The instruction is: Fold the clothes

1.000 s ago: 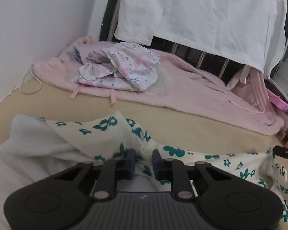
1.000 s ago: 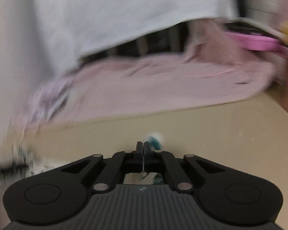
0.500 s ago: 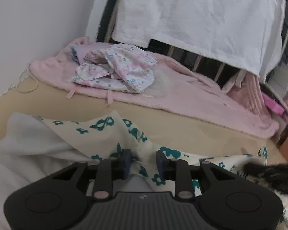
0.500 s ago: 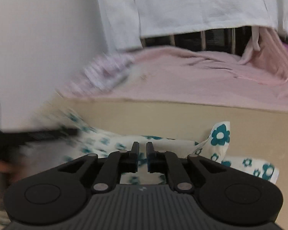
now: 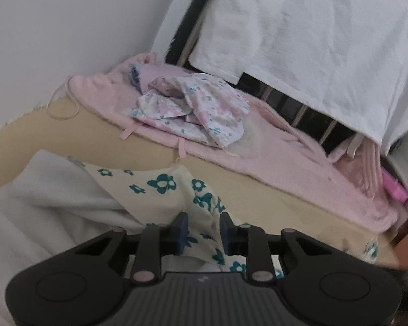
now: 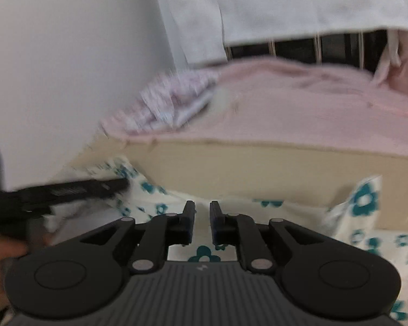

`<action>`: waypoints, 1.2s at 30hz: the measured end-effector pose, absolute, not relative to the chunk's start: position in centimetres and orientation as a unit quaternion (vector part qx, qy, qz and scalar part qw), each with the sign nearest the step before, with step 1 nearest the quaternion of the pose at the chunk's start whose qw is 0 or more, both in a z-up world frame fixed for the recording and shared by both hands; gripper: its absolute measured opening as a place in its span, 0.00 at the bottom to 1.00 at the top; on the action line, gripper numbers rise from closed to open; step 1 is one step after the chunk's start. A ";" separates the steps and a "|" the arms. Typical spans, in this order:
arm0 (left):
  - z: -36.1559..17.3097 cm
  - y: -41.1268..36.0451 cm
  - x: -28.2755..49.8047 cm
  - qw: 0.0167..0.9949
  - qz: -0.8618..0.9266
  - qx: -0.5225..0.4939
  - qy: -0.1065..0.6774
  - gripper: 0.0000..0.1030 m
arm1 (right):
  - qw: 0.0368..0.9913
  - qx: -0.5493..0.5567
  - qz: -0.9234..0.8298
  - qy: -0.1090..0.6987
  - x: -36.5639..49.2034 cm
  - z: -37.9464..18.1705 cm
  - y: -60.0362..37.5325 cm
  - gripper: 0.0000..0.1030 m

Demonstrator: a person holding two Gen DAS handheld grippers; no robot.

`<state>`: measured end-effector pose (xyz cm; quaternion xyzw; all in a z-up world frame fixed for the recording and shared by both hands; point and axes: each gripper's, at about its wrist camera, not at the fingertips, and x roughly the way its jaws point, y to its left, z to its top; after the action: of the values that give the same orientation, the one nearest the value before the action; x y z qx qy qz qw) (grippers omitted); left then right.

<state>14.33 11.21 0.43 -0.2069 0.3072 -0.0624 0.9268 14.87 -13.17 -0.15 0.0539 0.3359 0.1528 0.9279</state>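
Note:
A cream garment with teal flowers (image 5: 163, 184) lies crumpled on the tan bed surface (image 5: 272, 203), partly over white cloth (image 5: 54, 190). My left gripper (image 5: 202, 231) is open, with a raised fold of the flowered cloth between its jaws. In the right wrist view the same garment (image 6: 364, 203) spreads under my right gripper (image 6: 202, 217), which is open a small gap and holds nothing. The left gripper also shows in the right wrist view (image 6: 68, 190) as a blurred dark shape at the left, over the garment's edge.
A pink blanket (image 5: 299, 157) covers the far side of the bed, with a pile of pale flowered clothes (image 5: 198, 108) on it. A white towel (image 5: 312, 40) hangs over the dark bed rail. A white wall (image 5: 68, 27) is at the left.
My left gripper has opened wider around the cloth fold. My right gripper went from shut to open and swung left over the garment, toward the left gripper.

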 end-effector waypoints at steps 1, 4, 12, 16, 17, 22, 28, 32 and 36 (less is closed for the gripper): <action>1.1 11.4 14.4 0.923 -0.067 -0.205 0.320 0.25 | 0.927 0.042 0.141 0.345 15.1 -0.7 -12.8 0.10; 4.1 10.7 14.8 0.937 -0.070 -0.110 0.324 0.50 | 0.931 0.039 0.144 0.334 13.8 -0.6 -13.7 0.10; 3.5 9.1 22.2 0.900 -0.012 -0.041 0.433 0.31 | 0.935 0.064 0.115 0.331 13.5 -1.3 -17.2 0.15; 3.1 9.5 20.8 0.915 0.002 -0.073 0.396 0.03 | 0.939 0.046 0.116 0.321 13.3 -1.5 -16.6 0.15; 3.2 9.9 20.0 0.921 0.009 -0.091 0.378 0.03 | 0.938 0.051 0.118 0.321 13.2 -1.5 -16.7 0.15; 2.5 12.2 17.2 0.926 0.053 -0.179 0.329 0.02 | 0.938 0.064 0.117 0.321 12.9 -1.5 -17.2 0.14; 1.1 13.6 16.1 0.921 0.083 -0.225 0.306 0.04 | 0.937 0.076 0.116 0.321 12.9 -1.6 -17.5 0.14; 2.7 12.7 14.3 0.931 0.072 -0.217 0.284 0.12 | 0.936 0.100 0.120 0.315 12.5 -1.0 -18.2 0.15; 3.2 7.3 13.8 0.944 -0.035 -0.125 0.303 0.15 | 0.935 0.209 0.151 0.242 12.1 0.9 -21.1 0.14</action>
<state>13.84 7.30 3.17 -0.1253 0.3029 -0.0347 0.9441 12.10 -21.12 0.85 0.2089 0.2418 0.1514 0.9354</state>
